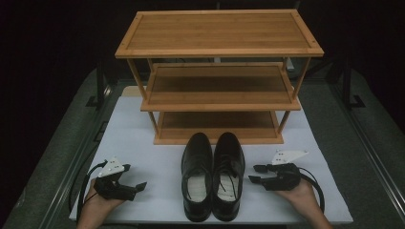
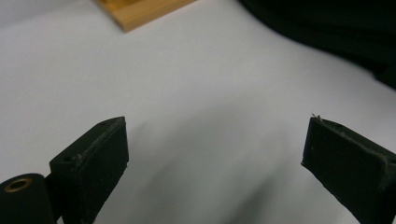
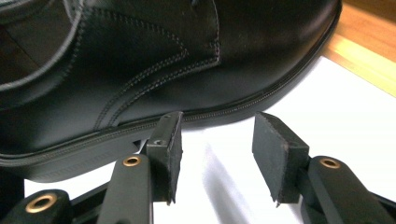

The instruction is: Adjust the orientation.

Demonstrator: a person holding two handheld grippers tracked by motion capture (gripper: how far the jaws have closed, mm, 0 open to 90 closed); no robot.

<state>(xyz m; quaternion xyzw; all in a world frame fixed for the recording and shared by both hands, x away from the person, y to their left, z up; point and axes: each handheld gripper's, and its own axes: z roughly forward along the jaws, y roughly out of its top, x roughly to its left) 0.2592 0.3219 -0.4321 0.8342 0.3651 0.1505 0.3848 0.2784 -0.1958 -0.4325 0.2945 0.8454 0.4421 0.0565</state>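
Note:
A pair of black leather lace-up shoes stands side by side on the white mat (image 1: pixel 138 138), toes toward the rack: the left shoe (image 1: pixel 197 176) and the right shoe (image 1: pixel 228 174). My left gripper (image 1: pixel 135 176) rests on the mat to the left of the shoes, open and holding nothing. In the left gripper view its jaws (image 2: pixel 215 126) stand wide apart over bare mat. My right gripper (image 1: pixel 253 173) lies just right of the right shoe, open. In the right gripper view its fingertips (image 3: pixel 218 119) sit close to the shoe's sole and side (image 3: pixel 187 60), with nothing between them.
A three-shelf wooden shoe rack (image 1: pixel 217 50) stands behind the shoes, all shelves bare. Its bottom edge shows in the left gripper view (image 2: pixel 140 11) and the right gripper view (image 3: pixel 369 51). Dark table surface (image 1: pixel 358 157) and metal rails flank the mat.

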